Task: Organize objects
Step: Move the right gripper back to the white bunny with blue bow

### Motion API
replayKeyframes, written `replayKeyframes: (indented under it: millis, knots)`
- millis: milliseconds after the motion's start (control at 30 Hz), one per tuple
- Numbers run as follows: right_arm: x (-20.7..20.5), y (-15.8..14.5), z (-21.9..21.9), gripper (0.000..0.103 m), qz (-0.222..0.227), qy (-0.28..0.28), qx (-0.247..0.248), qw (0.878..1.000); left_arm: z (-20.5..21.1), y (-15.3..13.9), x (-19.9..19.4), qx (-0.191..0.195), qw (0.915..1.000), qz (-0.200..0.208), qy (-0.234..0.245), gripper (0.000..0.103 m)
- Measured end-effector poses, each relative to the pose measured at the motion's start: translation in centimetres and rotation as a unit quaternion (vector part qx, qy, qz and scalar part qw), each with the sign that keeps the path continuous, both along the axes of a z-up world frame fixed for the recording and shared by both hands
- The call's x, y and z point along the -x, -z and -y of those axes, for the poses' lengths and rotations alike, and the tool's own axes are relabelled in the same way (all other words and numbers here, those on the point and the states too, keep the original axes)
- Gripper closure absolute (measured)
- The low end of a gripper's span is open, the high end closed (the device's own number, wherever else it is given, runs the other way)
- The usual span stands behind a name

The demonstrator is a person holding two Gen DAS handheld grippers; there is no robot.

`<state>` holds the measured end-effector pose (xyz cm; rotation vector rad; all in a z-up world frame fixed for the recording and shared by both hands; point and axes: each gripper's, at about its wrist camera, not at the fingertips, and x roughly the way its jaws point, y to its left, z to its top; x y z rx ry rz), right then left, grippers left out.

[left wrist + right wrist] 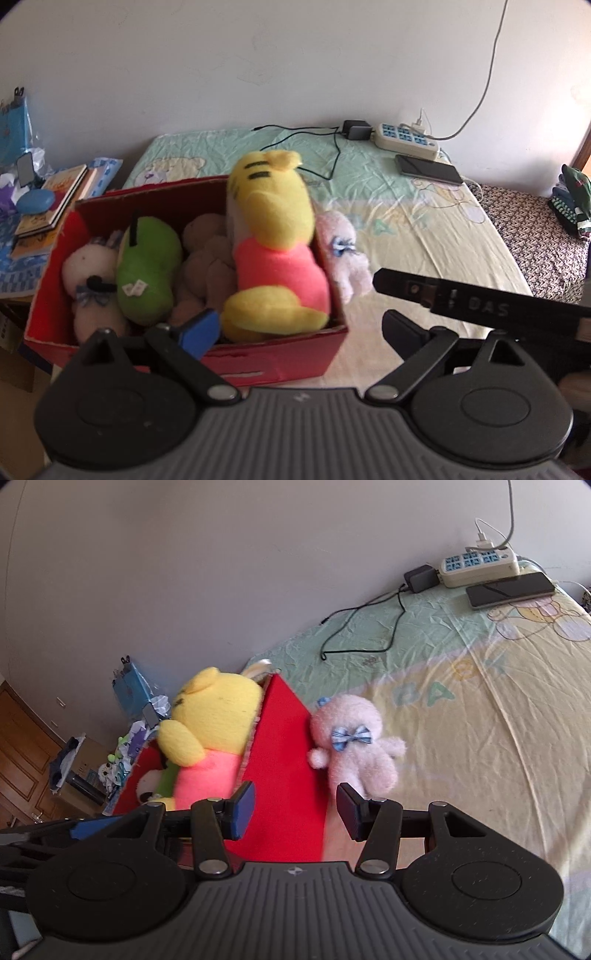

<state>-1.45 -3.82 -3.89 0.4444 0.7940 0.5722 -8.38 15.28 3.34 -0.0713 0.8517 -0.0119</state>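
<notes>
Cartoon-print bedsheet (wrinkled) holds red box; left gripper, right gripper both agape.

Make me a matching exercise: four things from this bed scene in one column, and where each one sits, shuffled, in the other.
Things
1. green plush
2. pink teddy with blue bow
3. smartphone
4. yellow bear plush

Places
A. flat on the sheet beside the power strip
B. on the bed outside the red box, against its wall
C. low in the box, between white and brown plushes
D. in the box, head above its rim

Pairs: 1-C, 2-B, 3-A, 4-D
</notes>
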Motion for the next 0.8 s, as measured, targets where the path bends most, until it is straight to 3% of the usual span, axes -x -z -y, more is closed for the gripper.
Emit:
replayKeyframes:
  millis: [300,533,767,800]
  knots:
    - [-3.2,4.1,0.8,0.05,-0.03,-0.006,0.041,0.999,2.4,0.7,0.5,0.019,0.9996,-0.001,0.02,0.008]
    - [-6.4,7.0,0.5,0.051,-0.06,-0.004,0.035,0.998,2.4,1.7,0.7,0.032,0.9992,-0.021,0.013,0.008]
    - [-8.4,8.4,-0.6,0.057,-0.065,-0.01,0.028,0.997,2.2,3.5,1.0,0.047,0.9979,-0.044,0.005,0.008]
    - [-8.5,8.5,-0.7,0.062,-0.063,-0.013,0.025,0.998,2.2,3.8,1.0,0.046,0.9977,-0.05,0.002,0.009]
